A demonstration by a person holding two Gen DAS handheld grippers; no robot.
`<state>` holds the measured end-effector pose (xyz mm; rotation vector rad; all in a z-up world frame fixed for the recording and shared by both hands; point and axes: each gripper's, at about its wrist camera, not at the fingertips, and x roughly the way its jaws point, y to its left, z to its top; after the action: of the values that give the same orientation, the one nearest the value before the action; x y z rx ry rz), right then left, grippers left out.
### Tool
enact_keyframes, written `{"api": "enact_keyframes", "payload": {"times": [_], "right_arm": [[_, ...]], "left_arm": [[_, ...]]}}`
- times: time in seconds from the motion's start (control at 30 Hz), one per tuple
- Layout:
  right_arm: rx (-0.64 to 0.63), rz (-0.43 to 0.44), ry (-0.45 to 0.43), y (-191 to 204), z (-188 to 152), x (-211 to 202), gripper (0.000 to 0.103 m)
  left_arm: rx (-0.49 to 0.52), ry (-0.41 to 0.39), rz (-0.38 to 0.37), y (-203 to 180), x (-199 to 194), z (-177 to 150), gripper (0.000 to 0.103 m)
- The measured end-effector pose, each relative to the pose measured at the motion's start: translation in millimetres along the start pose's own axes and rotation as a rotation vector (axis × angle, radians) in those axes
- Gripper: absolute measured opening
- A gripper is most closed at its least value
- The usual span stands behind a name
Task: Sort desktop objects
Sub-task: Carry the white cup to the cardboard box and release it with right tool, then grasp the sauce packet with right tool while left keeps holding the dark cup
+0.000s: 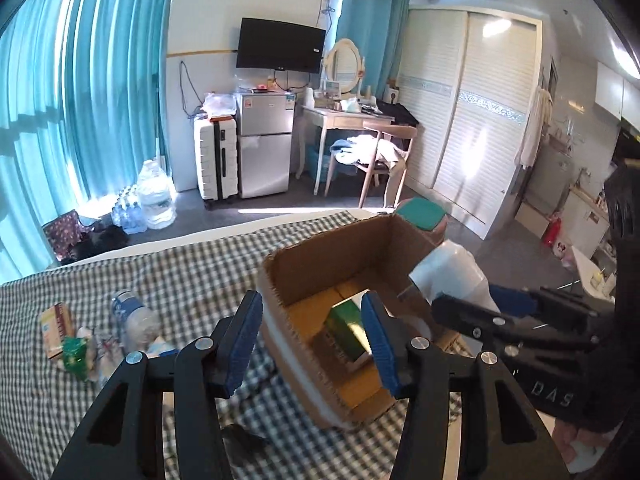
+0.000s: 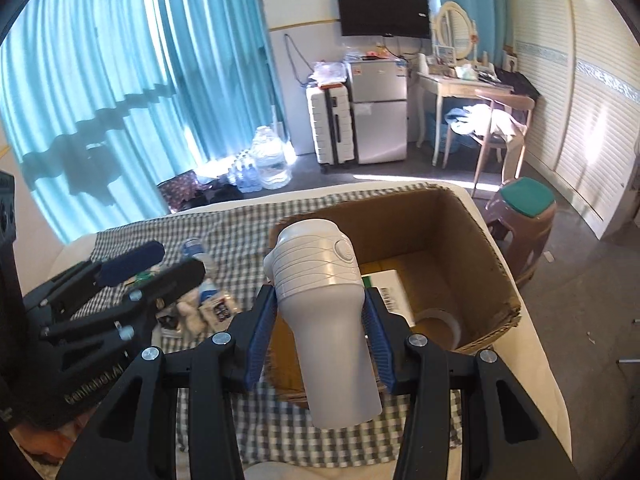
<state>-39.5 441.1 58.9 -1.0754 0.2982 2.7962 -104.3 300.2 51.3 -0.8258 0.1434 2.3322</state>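
Note:
A brown cardboard box (image 1: 320, 256) (image 2: 472, 232) stands open on the checked cloth. Inside it lie a green box (image 1: 346, 330), a white box (image 2: 386, 290) and a roll of tape (image 2: 438, 322). My right gripper (image 2: 320, 320) is shut on a white bottle-shaped device (image 2: 324, 304) and holds it over the box's near edge; it also shows in the left wrist view (image 1: 448, 276). My left gripper (image 1: 312, 336) is open and empty, its jaws straddling the box's left wall; in the right wrist view (image 2: 152, 264) it sits at the left.
On the cloth left of the box lie a plastic water bottle (image 1: 134, 318), a small carton (image 1: 56, 326), a green packet (image 1: 74, 354) and wrappers (image 2: 208, 308). A stool with a green seat (image 2: 524, 212) stands beyond the table's right edge.

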Motion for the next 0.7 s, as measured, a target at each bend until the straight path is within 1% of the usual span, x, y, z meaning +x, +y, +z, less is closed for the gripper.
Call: {"api": "enact_keyframes", "payload": {"times": [0.03, 0.07, 0.1, 0.17, 0.2, 0.23, 0.33, 0.4, 0.5, 0.57, 0.6, 0.7], "right_arm": [[0.011, -0.002, 0.004, -7.6, 0.7, 3.6, 0.044], [0.019, -0.005, 0.014, -15.0, 0.9, 8.1, 0.044], [0.026, -0.008, 0.017, -19.7, 1.0, 11.5, 0.044], [0.036, -0.011, 0.03, -29.6, -0.3, 20.4, 0.044], [0.044, -0.015, 0.035, -33.7, -0.8, 25.5, 0.044], [0.05, -0.018, 0.039, -36.8, -1.2, 30.4, 0.044], [0.064, -0.023, 0.064, -45.3, -4.9, 46.9, 0.044], [0.075, -0.04, 0.084, -46.5, -7.2, 59.4, 0.044], [0.094, -0.053, 0.104, -41.3, -16.9, 69.8, 0.045], [0.118, -0.07, 0.105, -41.6, -21.7, 74.9, 0.055], [0.137, -0.071, 0.107, -42.0, -23.5, 76.5, 0.063], [0.186, -0.044, 0.068, -42.6, -25.5, 72.6, 0.065]], "left_arm": [[0.003, 0.004, -0.007, -2.6, 5.8, 0.8, 0.055], [0.01, 0.012, -0.013, -3.2, 10.9, -1.7, 0.064], [0.016, 0.019, -0.018, -2.2, 14.4, -5.8, 0.079], [0.02, 0.039, 0.0, 2.3, 23.0, -19.3, 0.092], [0.014, 0.053, 0.013, 6.8, 26.3, -29.3, 0.092], [0.001, 0.083, 0.019, 14.6, 32.0, -41.0, 0.093], [-0.042, 0.182, 0.075, 41.8, 46.2, -75.3, 0.093], [-0.073, 0.216, 0.117, 61.8, 49.0, -96.2, 0.093], [-0.121, 0.276, 0.15, 92.1, 50.3, -129.9, 0.093], [-0.138, 0.305, 0.16, 104.7, 53.9, -144.9, 0.093], [-0.147, 0.322, 0.161, 110.2, 55.9, -152.3, 0.093], [-0.168, 0.344, 0.141, 116.3, 65.4, -163.9, 0.093]]}}
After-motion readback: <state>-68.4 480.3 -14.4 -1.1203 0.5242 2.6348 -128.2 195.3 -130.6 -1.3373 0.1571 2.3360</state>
